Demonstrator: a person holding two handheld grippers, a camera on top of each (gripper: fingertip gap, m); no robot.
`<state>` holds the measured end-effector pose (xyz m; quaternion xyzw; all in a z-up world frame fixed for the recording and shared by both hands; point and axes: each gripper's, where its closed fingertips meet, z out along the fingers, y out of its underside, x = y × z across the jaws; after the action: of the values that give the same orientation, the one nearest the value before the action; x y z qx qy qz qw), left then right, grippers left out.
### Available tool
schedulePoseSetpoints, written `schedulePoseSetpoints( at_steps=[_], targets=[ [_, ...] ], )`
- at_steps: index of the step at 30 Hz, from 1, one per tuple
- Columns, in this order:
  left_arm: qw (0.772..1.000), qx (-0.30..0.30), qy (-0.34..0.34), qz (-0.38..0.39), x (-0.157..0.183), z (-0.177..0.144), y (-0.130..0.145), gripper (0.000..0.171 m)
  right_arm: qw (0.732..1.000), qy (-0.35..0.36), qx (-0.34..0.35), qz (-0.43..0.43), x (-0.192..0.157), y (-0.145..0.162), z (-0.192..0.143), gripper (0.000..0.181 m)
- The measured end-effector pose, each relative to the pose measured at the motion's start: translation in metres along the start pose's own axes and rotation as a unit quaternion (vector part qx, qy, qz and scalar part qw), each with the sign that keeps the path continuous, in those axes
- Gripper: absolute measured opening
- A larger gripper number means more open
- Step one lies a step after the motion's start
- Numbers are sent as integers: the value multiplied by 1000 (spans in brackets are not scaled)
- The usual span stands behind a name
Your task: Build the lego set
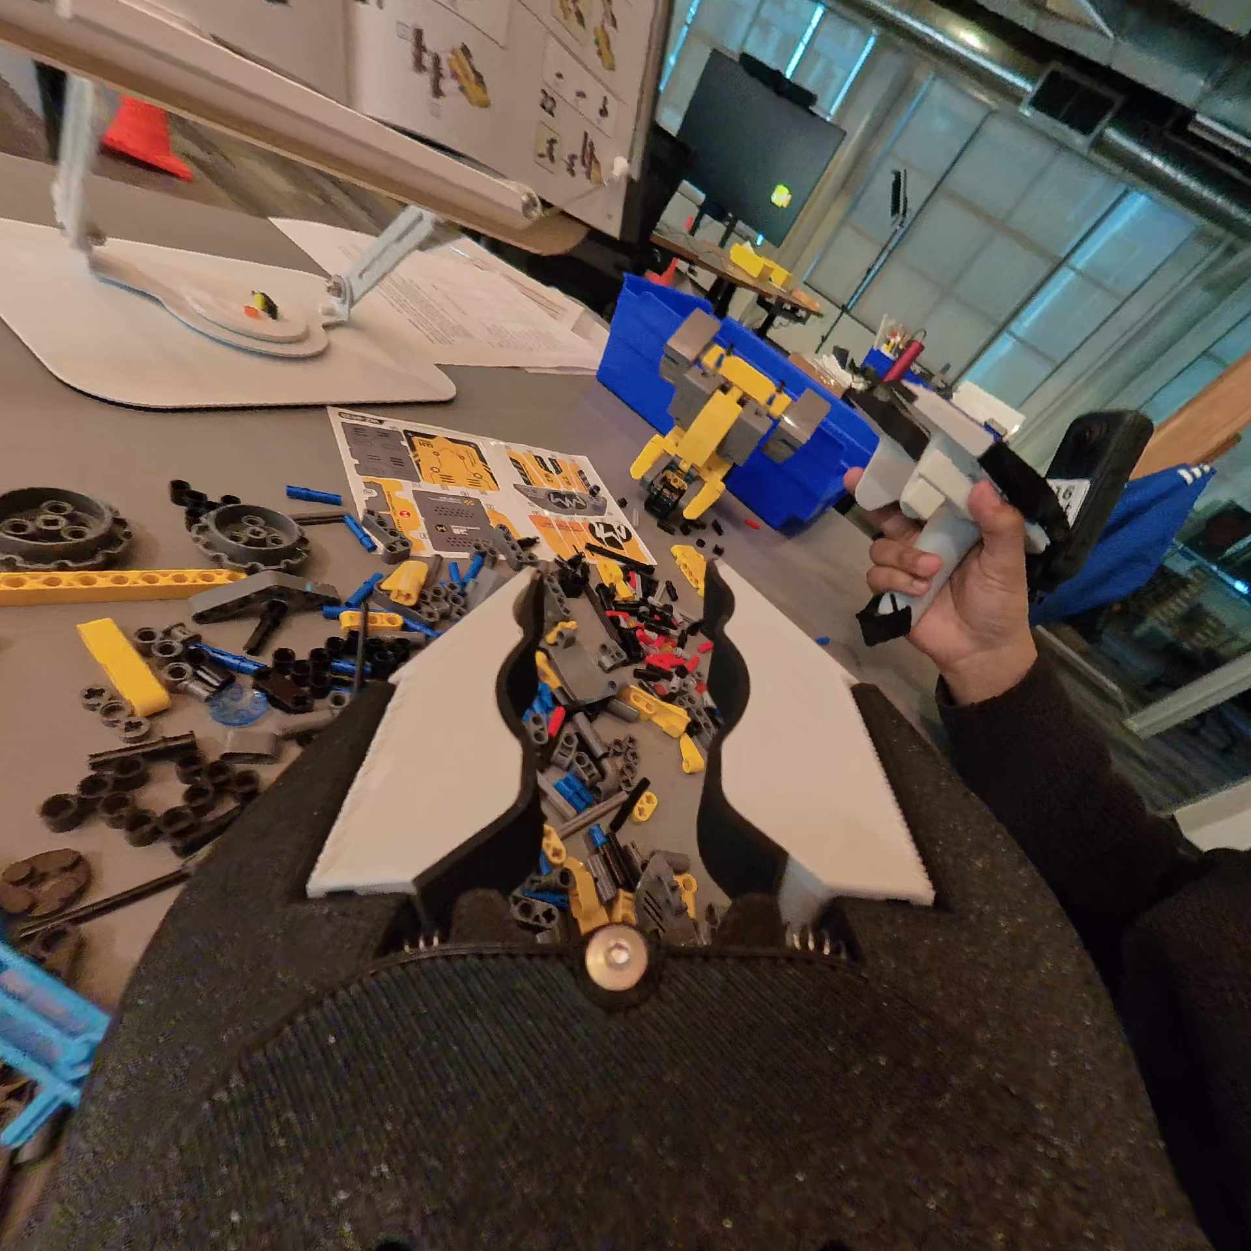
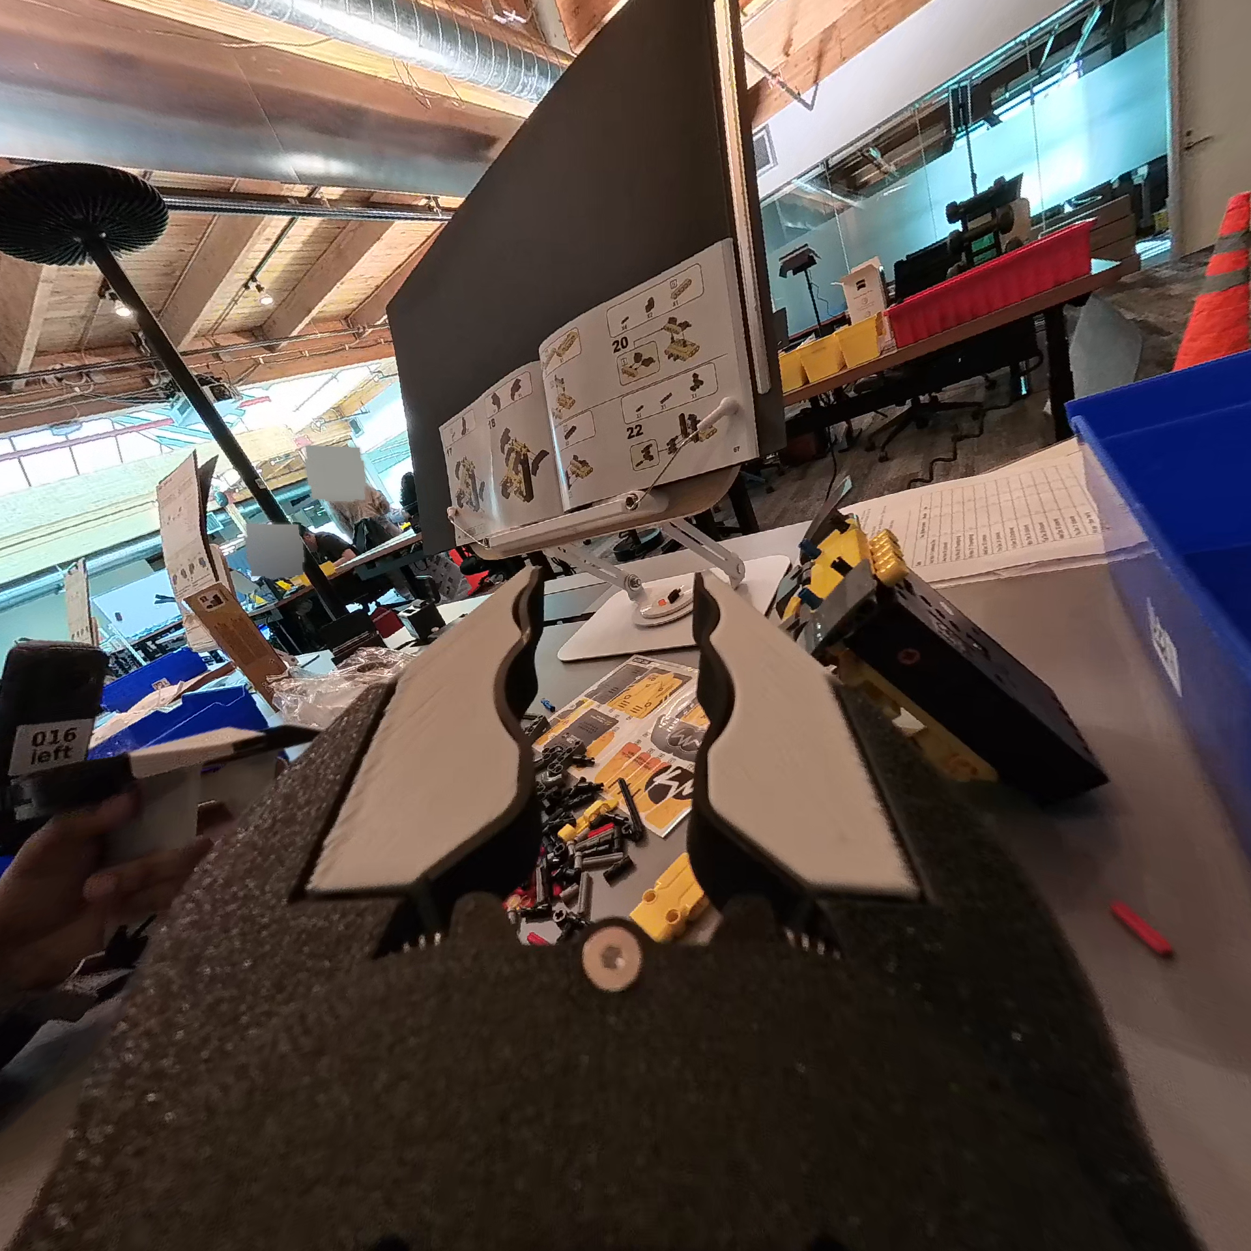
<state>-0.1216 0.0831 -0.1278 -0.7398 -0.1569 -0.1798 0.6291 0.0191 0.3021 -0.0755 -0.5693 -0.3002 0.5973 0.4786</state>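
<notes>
We count two toothed grey wheels (image 1: 61, 528) at the worktop's (image 1: 799, 596) left edge, one part-built yellow model (image 1: 717, 420) against the blue bin (image 1: 805, 440), loose pieces (image 1: 609, 677) mid-worktop. Left hand-held gripper (image 1: 619, 575) and right hand-held gripper (image 2: 616, 582) hover spread, empty.

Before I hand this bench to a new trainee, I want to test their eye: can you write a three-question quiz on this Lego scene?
1. True or false: both tongs, left and right, are open and empty.
2. Which bin stands behind the half-built yellow model? A red, B blue, C green.
3. What holds the instruction booklet upright?

Key: 1 true. 2 B, the blue bin. 3 a white stand on the grey table.
</notes>
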Motion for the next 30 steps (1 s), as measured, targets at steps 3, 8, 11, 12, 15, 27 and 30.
schedulePoseSetpoints(
  at_steps=[3,8,11,12,15,27,30],
  targets=[
    [999,33,-21,-11,-13,-11,-17,44,1000,-1,0,2,0,0,0,44],
    [996,74,-33,-40,-26,-25,-33,44,1000,-5,-7,4,-2,3,1,46],
    [995,73,-20,-57,-25,-24,-32,45,1000,-6,-16,3,-2,7,3,48],
    [995,72,-19,-60,-25,-24,-31,45,1000,-7,-19,3,-3,8,4,49],
    [995,68,-15,-64,-24,-22,-29,44,1000,-9,-29,4,-4,12,5,52],
    [996,56,-12,-64,-23,-19,-24,45,976,39,-208,-48,5,80,15,123],
    [997,48,-6,-63,-20,-17,-21,46,959,58,-263,-87,11,101,12,125]
  ],
)
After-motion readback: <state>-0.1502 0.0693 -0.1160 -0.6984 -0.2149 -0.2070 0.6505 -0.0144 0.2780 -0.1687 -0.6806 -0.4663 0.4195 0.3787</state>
